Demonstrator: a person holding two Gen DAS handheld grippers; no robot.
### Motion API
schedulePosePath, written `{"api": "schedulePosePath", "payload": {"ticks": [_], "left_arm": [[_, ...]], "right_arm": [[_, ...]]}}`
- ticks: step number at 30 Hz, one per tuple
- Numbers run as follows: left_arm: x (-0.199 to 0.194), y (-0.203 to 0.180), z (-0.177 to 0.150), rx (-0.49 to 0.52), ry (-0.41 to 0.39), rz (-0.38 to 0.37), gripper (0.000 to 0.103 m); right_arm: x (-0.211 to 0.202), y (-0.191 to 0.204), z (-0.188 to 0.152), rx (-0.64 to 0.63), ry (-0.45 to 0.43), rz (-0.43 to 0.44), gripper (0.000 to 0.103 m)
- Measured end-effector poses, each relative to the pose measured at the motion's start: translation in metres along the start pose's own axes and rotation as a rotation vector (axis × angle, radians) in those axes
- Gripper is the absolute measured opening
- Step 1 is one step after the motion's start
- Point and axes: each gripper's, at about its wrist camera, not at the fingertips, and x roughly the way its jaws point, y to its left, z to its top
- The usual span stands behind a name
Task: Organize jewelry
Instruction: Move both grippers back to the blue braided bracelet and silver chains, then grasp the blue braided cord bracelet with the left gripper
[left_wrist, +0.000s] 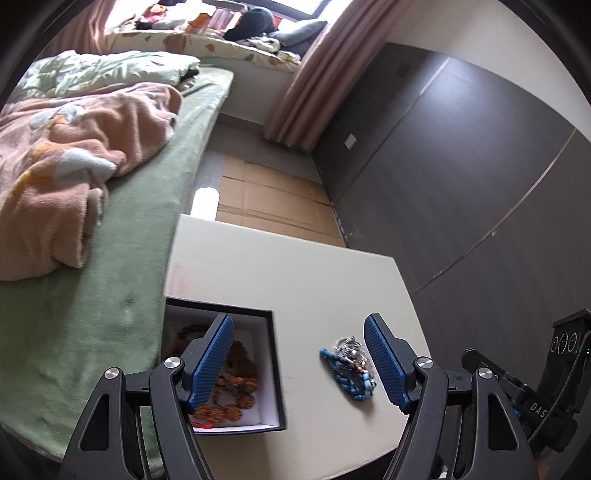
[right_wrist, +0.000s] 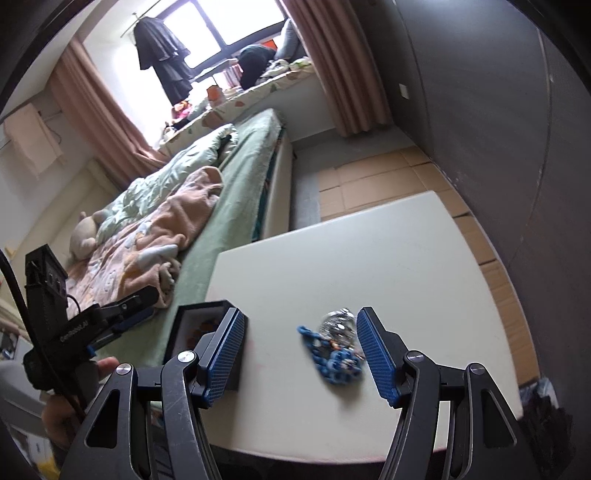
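Room: bedroom, green bed (left_wrist: 122, 258) beside white counter (left_wrist: 295, 273).
Jewelry pile (left_wrist: 351, 367): loose on counter, right of black box (left_wrist: 271, 369) holding orange beads (left_wrist: 236, 387).
Left gripper (left_wrist: 299, 363): wide apart, empty.
Right gripper (right_wrist: 301, 356): wide apart, empty.
Writing: "GenRobot.AI" on left gripper's body, seen from the right wrist.

One black box (left_wrist: 275, 373) of beads, one jewelry heap (left_wrist: 349, 367), one table (left_wrist: 295, 280), two open grippers (left_wrist: 299, 360)

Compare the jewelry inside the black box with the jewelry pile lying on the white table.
The orange-brown beaded jewelry lies inside the black white-lined box; the blue beaded and silver jewelry pile lies loose on the white table. The boxed beads are warm-coloured, the loose pile blue and metallic. Both are tangled beaded pieces.
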Motion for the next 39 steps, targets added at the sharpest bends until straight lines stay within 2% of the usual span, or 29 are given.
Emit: {"api": "schedulePosePath", "payload": {"ticks": [6,8,9,10,13,14,15,21,26,31,35,38,39], "left_arm": [[0.020,-0.032,-0.010,0.071,0.049,-0.015,0.074],[0.031,-0.043,-0.016,0.101,0.080,-0.018,0.074],[0.037,-0.047,-0.019,0.116,0.098,-0.020,0.074],[0.043,-0.053,-0.023,0.131,0.121,-0.023,0.074],[0.060,-0.066,-0.035,0.171,0.178,-0.024,0.074],[0.065,-0.069,-0.038,0.180,0.191,-0.024,0.074],[0.070,-0.073,-0.042,0.187,0.206,-0.024,0.074],[0.097,-0.090,-0.058,0.225,0.269,-0.016,0.074],[0.114,-0.101,-0.068,0.254,0.289,-0.005,0.073],[0.129,-0.112,-0.080,0.309,0.316,0.034,0.057],[0.137,-0.120,-0.089,0.356,0.334,0.053,0.046],[0.141,-0.125,-0.097,0.406,0.334,0.089,0.028],[0.142,-0.126,-0.099,0.417,0.334,0.100,0.016]], "right_arm": [[0.000,-0.039,-0.018,0.107,0.011,-0.014,0.064],[0.008,-0.053,-0.025,0.157,0.051,-0.016,0.065],[0.011,-0.057,-0.028,0.170,0.065,-0.021,0.070],[0.014,-0.061,-0.031,0.188,0.081,-0.030,0.081],[0.016,-0.073,-0.037,0.222,0.090,-0.048,0.089],[0.015,-0.076,-0.036,0.233,0.092,-0.055,0.094],[0.015,-0.079,-0.037,0.244,0.092,-0.060,0.103],[0.015,-0.109,-0.039,0.357,0.097,-0.099,0.103],[0.017,-0.127,-0.043,0.417,0.109,-0.115,0.103],[0.019,-0.137,-0.045,0.453,0.118,-0.094,0.103],[0.015,-0.138,-0.043,0.433,0.097,-0.146,0.103],[0.014,-0.135,-0.043,0.427,0.088,-0.142,0.103],[0.014,-0.135,-0.043,0.424,0.087,-0.146,0.103]]}}
